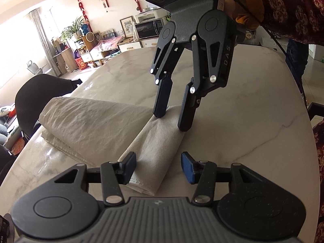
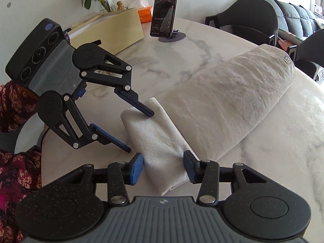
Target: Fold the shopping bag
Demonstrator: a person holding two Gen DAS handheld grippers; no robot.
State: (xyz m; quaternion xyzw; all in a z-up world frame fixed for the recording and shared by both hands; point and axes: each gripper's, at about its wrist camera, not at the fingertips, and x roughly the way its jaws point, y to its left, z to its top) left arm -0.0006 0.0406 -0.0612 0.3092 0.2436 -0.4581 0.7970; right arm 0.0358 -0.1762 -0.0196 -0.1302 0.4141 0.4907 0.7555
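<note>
Faintly, "DAS" on right gripper (image 1: 174,121)

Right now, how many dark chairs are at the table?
3 visible: one at the table edge in the left wrist view; in the right wrist view, one behind the table, one partly cropped at right. Some may repeat or hide.

A creased off-white non-woven shopping bag (image 2: 228,93) lay folded into a long band on the marble table, one end apparently doubled back into a narrow flap.
</note>
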